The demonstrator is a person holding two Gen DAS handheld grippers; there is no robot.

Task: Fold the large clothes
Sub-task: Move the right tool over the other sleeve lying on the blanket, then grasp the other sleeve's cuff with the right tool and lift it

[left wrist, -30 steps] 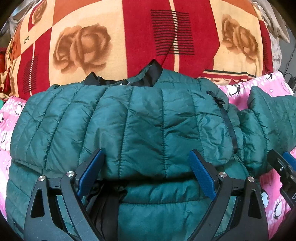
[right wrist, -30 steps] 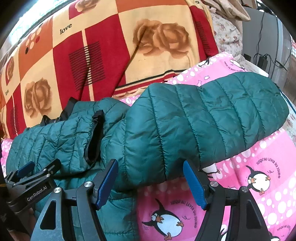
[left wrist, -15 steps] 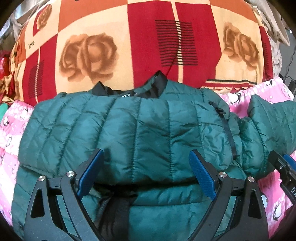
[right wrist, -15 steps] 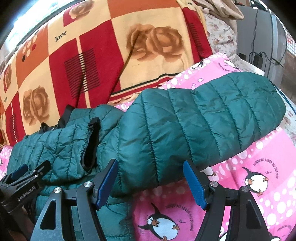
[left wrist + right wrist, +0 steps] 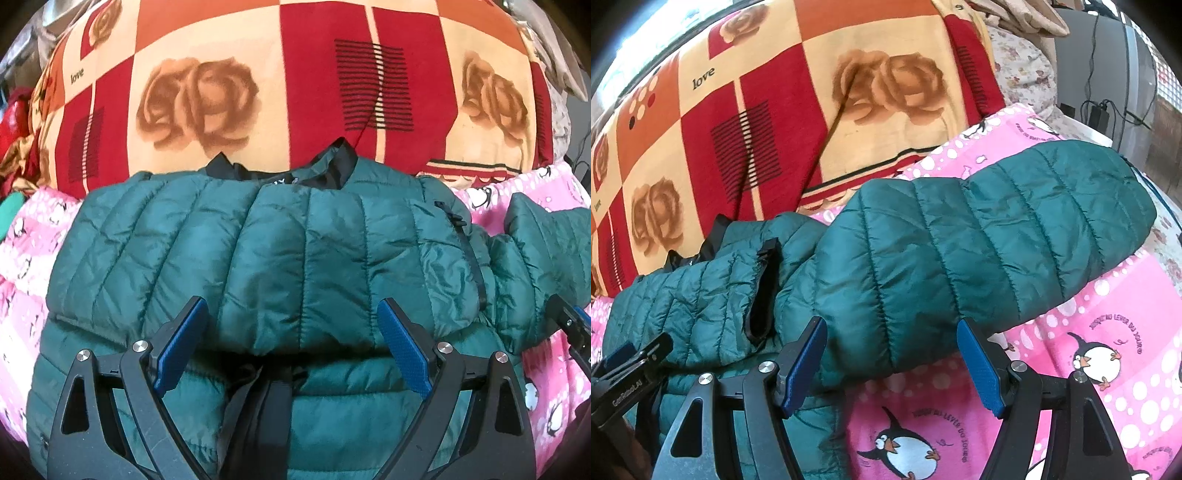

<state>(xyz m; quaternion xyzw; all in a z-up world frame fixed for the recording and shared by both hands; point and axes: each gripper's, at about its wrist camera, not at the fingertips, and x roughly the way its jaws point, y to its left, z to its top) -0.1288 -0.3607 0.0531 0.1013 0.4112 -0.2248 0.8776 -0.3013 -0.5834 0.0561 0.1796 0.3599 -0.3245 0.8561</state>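
The word "love" stands in dark italic script on a cream square of the red, orange and cream rose-patterned blanket (image 5: pixel 221 92), near its left edge in the left wrist view and again at upper left in the right wrist view. White lettering reading "GenRobot.AI" runs along the black body of the left gripper (image 5: pixel 626 387). Curved print arcs above each penguin on the pink sheet (image 5: pixel 1108 369); it appears to read "JUSQU'AU LEVER DU JOUR", though letters are small. A label inside the jacket collar (image 5: pixel 280 181) is illegible.
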